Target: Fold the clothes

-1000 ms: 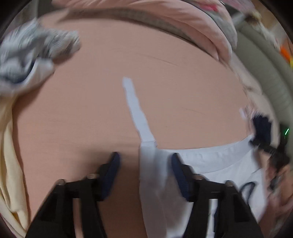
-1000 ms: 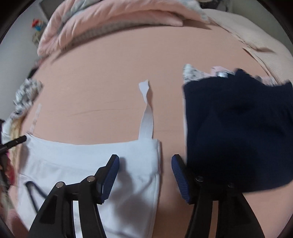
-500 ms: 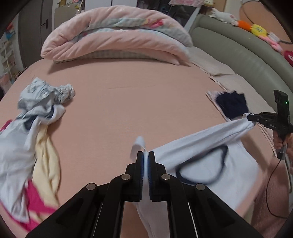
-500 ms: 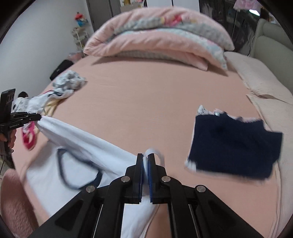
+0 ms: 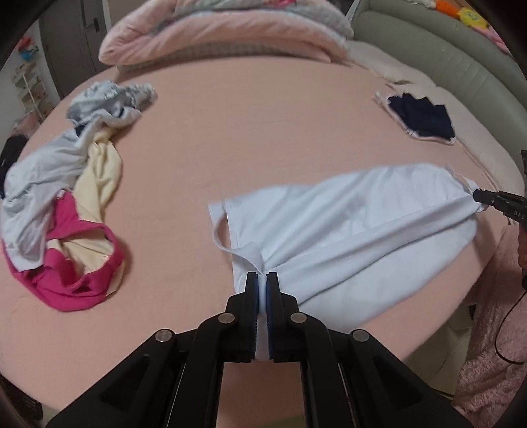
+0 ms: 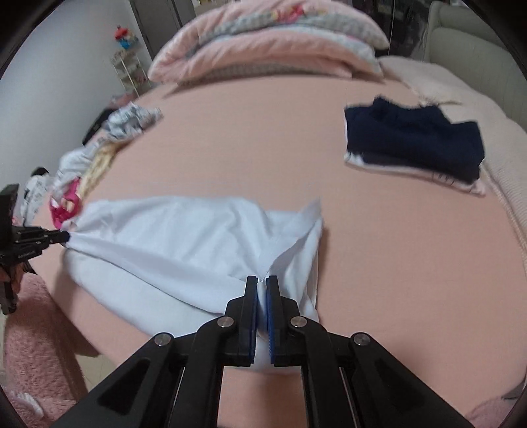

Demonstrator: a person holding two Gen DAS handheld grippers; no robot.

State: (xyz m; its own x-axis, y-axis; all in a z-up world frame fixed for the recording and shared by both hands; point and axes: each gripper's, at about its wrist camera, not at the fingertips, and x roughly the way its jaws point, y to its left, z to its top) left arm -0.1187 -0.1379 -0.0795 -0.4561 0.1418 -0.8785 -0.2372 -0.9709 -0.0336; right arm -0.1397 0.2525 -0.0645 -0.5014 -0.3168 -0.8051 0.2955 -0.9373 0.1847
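Observation:
A white garment (image 5: pixel 346 224) (image 6: pixel 184 243) is stretched between both grippers over the near edge of the pink bed (image 5: pixel 263 108). My left gripper (image 5: pixel 262 278) is shut on its left corner, where a strap loops out. My right gripper (image 6: pixel 262 281) is shut on the opposite corner. In the left wrist view the right gripper (image 5: pixel 477 196) pinches the far end at the right edge; in the right wrist view the left gripper (image 6: pixel 66 236) holds the end at the left. The cloth sags in loose folds, partly lying on the sheet.
A heap of unfolded clothes (image 5: pixel 62 204) (image 6: pixel 85 171), white, cream and magenta, lies on the bed's left side. A folded navy item (image 5: pixel 421 115) (image 6: pixel 415 138) sits at the right. Rolled pink bedding (image 5: pixel 224 29) lies at the head. A pink rug (image 6: pixel 36 332) covers the floor.
Both grippers went from open over the flat garment to shut on its corners, then lifted it. Since half a second ago the garment has turned over, its dark neckline no longer showing.

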